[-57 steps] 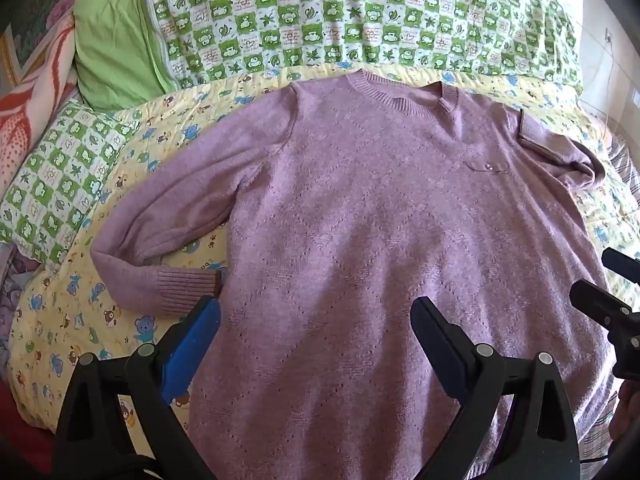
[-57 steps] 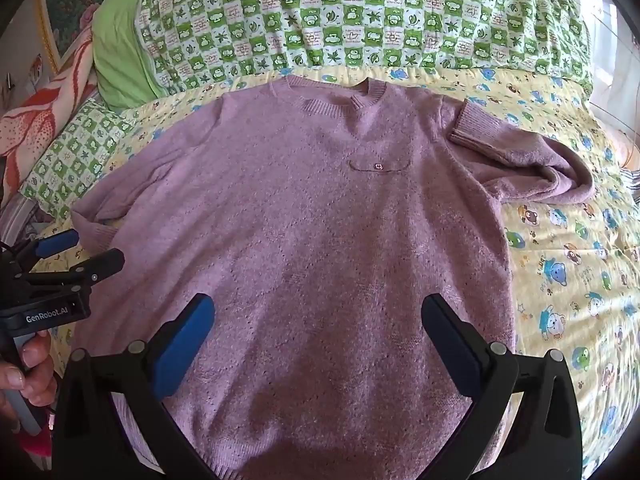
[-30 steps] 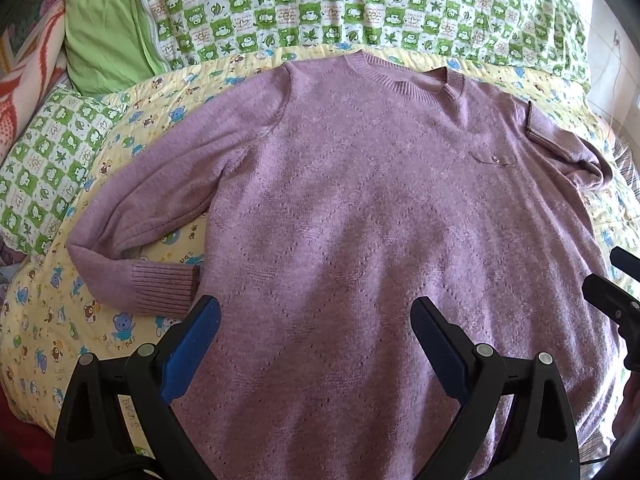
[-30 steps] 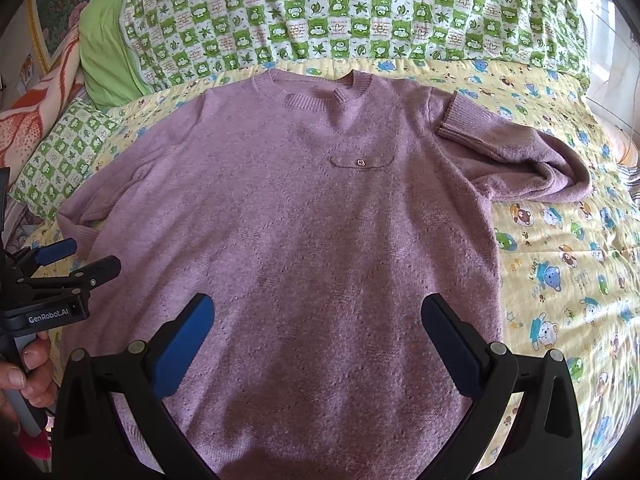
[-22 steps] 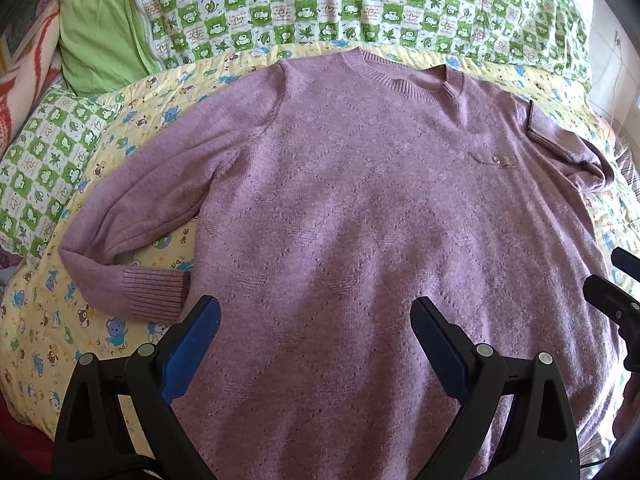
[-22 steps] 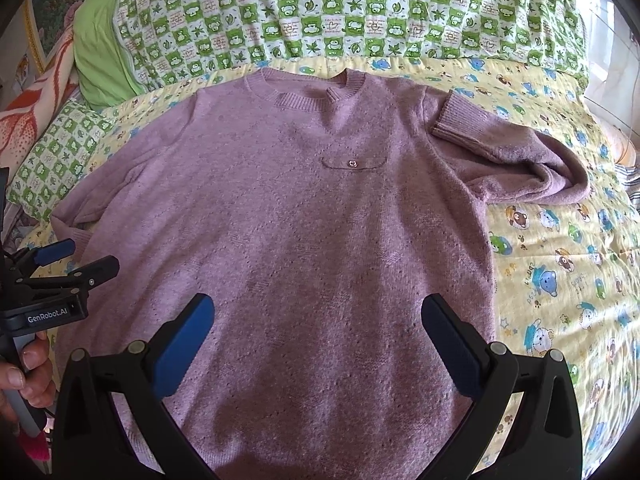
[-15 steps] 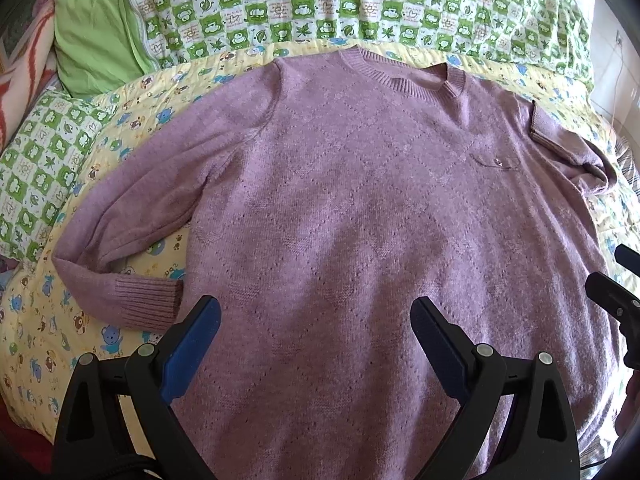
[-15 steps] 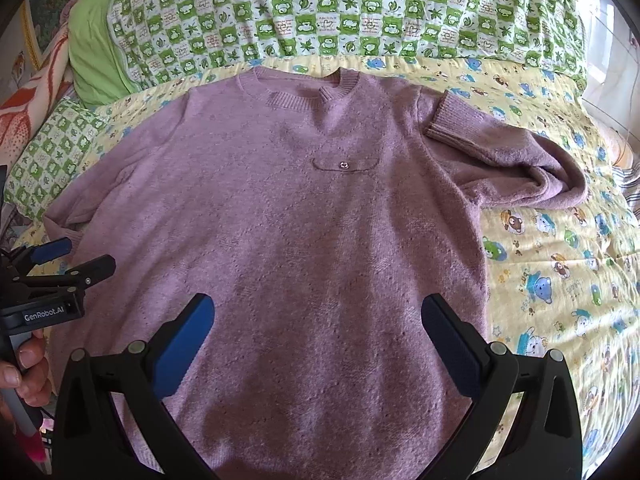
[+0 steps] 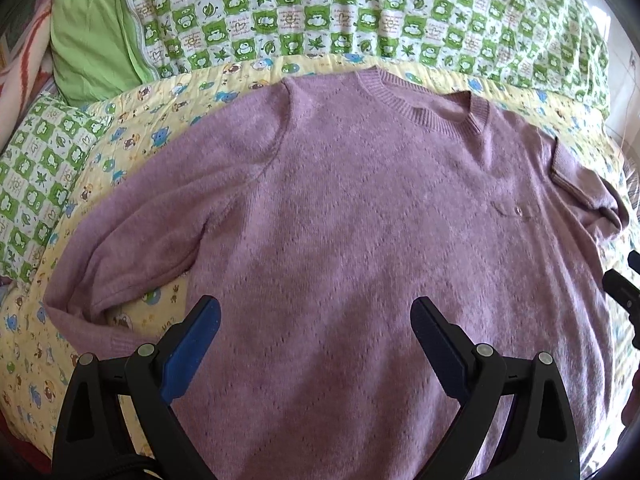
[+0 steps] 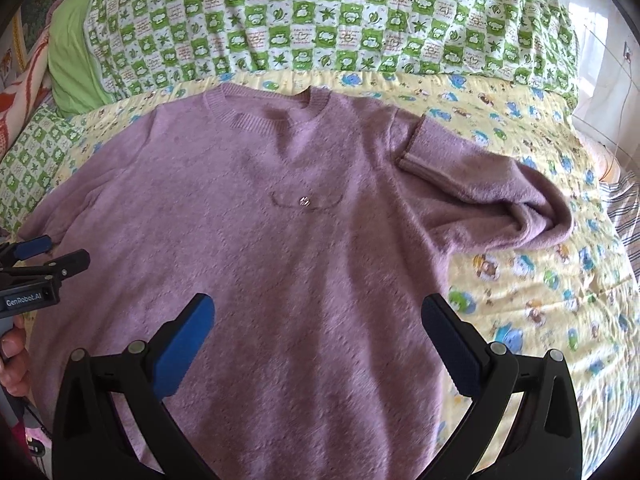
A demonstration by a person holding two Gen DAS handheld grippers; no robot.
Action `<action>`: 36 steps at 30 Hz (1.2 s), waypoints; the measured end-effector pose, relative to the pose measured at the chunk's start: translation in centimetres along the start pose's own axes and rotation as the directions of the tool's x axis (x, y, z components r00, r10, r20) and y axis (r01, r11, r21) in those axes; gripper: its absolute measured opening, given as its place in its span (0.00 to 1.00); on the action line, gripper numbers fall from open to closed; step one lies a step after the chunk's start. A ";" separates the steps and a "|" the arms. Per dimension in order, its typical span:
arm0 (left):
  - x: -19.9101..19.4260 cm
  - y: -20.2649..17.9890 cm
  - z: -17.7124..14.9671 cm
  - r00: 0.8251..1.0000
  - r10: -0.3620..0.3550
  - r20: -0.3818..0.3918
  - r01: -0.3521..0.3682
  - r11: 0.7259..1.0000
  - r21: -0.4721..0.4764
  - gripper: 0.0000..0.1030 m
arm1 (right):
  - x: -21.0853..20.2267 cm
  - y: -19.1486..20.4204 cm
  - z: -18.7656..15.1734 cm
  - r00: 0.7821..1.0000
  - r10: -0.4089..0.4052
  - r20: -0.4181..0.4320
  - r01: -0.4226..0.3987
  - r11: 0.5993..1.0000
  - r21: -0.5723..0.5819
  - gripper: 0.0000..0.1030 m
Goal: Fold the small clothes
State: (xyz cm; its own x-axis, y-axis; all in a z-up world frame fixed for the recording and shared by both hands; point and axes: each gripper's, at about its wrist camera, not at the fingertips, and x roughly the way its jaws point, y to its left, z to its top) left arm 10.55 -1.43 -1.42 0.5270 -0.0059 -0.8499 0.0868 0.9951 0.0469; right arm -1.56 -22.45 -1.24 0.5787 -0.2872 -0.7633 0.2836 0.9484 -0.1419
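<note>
Yellow cartoon-print bedding (image 10: 520,272) covers the bed, with a green checked quilt (image 10: 320,20) bunched along its far side, and a mauve knit sweater (image 9: 360,220) lies face up and flat on it, neckline away from both cameras, hem toward them, so its long axis runs straight ahead of the 2 tools. Going from left: the left sleeve (image 9: 132,248) angles out and doubles back at the cuff, lying just ahead and to the left of the left gripper (image 9: 316,322), whose jaws stand spread wide with nothing between them, hovering over the lower body of the garment. A small buttoned chest pocket (image 10: 306,200) sits right of the midline. Further right, the right gripper (image 10: 318,320) is likewise spread and empty (it hangs over the hem area, nearer the garment's right edge), and the right sleeve (image 10: 492,196) lies beyond it, folded back on itself with its cuff resting on the shoulder. Judging by this layout, each sleeve lies on its own tool's side, so the left one is better placed for the outstretched sleeve.
</note>
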 end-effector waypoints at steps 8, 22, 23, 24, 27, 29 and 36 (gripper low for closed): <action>2.0 1.0 4.2 1.000 -0.008 0.018 0.009 0.999 -0.035 0.94 | 1.6 -4.5 4.7 0.995 -0.076 0.062 0.075 0.997 0.031 0.98; 7.9 1.0 8.1 0.999 -0.004 -0.034 0.001 0.997 -0.074 0.94 | 11.8 -9.2 9.7 0.991 -0.120 -0.057 0.118 0.992 -0.038 0.79; 8.4 1.0 8.1 0.999 -0.003 -0.043 0.000 0.997 -0.073 0.94 | 12.8 -9.2 9.5 0.989 -0.124 -0.078 0.120 0.991 -0.054 0.77; 8.7 1.0 8.0 0.999 -0.002 -0.047 -0.002 0.997 -0.071 0.94 | 13.5 -9.4 9.6 0.989 -0.117 -0.091 0.112 0.992 -0.056 0.68; 9.4 1.2 7.7 0.998 -0.004 -0.062 -0.001 0.997 -0.077 0.94 | 14.1 -10.2 9.1 0.990 -0.094 -0.101 0.090 0.995 -0.045 0.43; 9.6 1.5 7.7 0.998 -0.011 -0.066 0.005 0.996 -0.087 0.94 | 13.3 -11.0 9.3 0.994 -0.066 -0.087 0.067 0.998 0.003 0.14; 7.6 2.7 7.6 0.997 -0.070 -0.043 0.064 0.990 -0.124 0.94 | 6.3 -8.1 12.0 0.988 0.138 0.066 -0.143 0.987 0.077 0.10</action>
State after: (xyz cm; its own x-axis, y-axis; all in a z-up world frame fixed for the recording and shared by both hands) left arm 21.22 0.43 -3.70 0.4829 -0.0708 -0.8728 0.0146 0.9972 -0.0728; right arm 9.00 -33.57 2.67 0.6616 -0.1616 -0.7322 0.2559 0.9665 0.0179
